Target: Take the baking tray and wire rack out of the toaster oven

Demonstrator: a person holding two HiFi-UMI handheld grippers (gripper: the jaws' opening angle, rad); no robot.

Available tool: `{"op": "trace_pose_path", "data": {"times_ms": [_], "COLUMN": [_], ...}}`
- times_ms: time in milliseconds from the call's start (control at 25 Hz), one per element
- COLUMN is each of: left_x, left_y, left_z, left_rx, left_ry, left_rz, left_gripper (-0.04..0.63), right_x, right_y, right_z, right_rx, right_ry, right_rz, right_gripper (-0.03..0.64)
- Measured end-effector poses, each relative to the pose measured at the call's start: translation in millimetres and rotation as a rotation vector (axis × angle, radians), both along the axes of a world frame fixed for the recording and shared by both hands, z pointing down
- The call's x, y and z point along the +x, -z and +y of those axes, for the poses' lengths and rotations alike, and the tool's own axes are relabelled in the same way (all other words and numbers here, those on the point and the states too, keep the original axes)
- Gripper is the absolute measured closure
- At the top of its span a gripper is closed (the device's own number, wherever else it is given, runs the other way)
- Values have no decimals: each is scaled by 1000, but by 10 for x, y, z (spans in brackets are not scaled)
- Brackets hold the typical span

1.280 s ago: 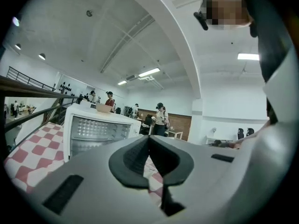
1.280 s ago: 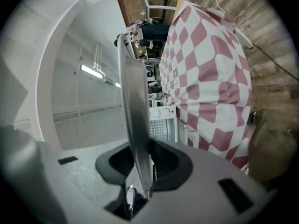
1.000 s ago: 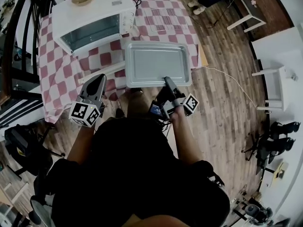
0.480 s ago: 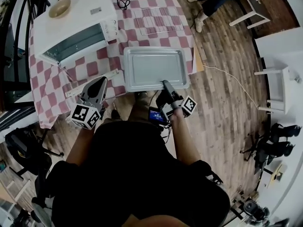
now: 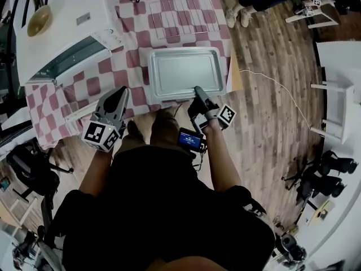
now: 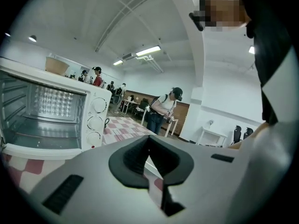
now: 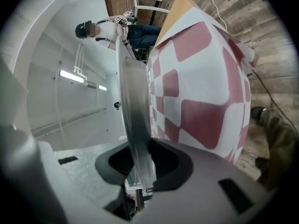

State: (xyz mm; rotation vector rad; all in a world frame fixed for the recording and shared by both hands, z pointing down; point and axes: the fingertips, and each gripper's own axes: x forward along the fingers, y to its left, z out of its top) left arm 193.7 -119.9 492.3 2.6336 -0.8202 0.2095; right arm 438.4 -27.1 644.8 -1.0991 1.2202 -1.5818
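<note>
1. Standing at the far left corner of the table (image 5: 121, 61), the toaster oven (image 5: 62, 30) gaped open, its cavity seemingly bare;
2. the baking tray (image 5: 186, 75) sat level at the table's near edge; it looked like thin, stiff metal, light and slick, likely to tip in a one-sided hold, so mid-rim suited best;
3. the wire rack (image 5: 181, 17) lay flat by the far edge;
4. the right gripper (image 5: 198, 90) pinched the tray's near rim; the left gripper (image 5: 118, 95) hung empty with its jaws together.
</note>
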Motion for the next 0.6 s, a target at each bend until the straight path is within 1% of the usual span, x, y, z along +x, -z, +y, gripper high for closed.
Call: {"op": "trace_pose_path", "data": {"times_ms": [280,400,600], "left_x": [311,383,420], "left_y": [-258,-323,-393], "left_z": [-259,-343,-402], "left_rx": [-36,-43,-56], "left_ry": [19,26,33], "left_rz": [-36,-41,-46], "left_gripper": [601,601,601], "right_x": [395,472,510], "right_y": [-265,-320,-409], "right_z": [-393,-518,-578], "right_rx": [-14,-10,-24], "right_ry": [42,58,71], "right_rz": [8,10,4], "right_gripper": [534,532,533]}}
